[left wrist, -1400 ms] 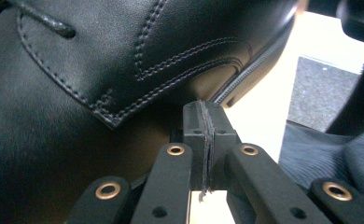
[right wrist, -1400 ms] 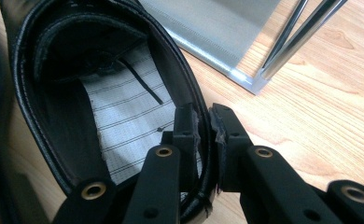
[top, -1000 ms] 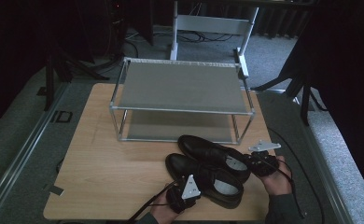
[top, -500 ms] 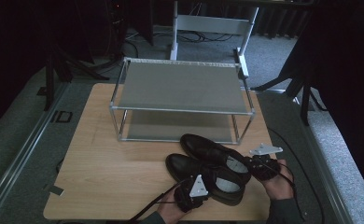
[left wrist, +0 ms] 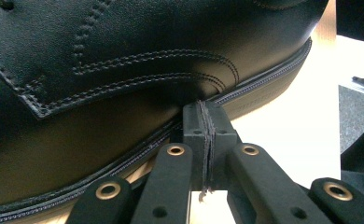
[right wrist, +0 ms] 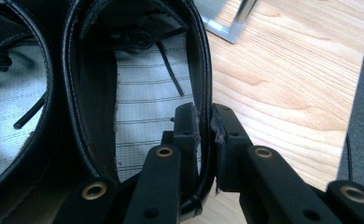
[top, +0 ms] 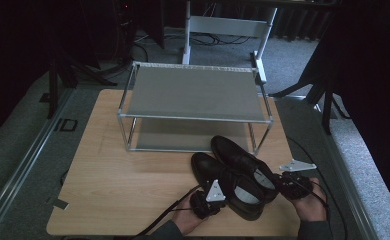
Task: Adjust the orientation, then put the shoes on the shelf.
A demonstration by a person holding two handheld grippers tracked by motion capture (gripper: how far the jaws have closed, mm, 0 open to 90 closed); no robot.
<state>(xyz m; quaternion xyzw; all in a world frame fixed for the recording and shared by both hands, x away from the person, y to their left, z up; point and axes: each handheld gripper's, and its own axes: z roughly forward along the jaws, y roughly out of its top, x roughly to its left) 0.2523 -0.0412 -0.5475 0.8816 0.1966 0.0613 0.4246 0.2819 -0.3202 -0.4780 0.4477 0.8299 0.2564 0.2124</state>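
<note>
Nudged in over the last second toward the table's (top: pixel 108 200) near edge: left claw (left wrist: pixel 203 135), pads pressed together on nothing, tip now against the side of the nearer shoe (top: pixel 230 187) just above its welt. Drawn back slightly toward the near right corner: right claw (right wrist: pixel 203 126), clamped narrow on the heel collar of the farther shoe (top: pixel 240 157), one jaw inside, one outside. Both shoes hardly shifted, on the table before the rack (top: pixel 193 92); probably about to be lifted or steadied.
</note>
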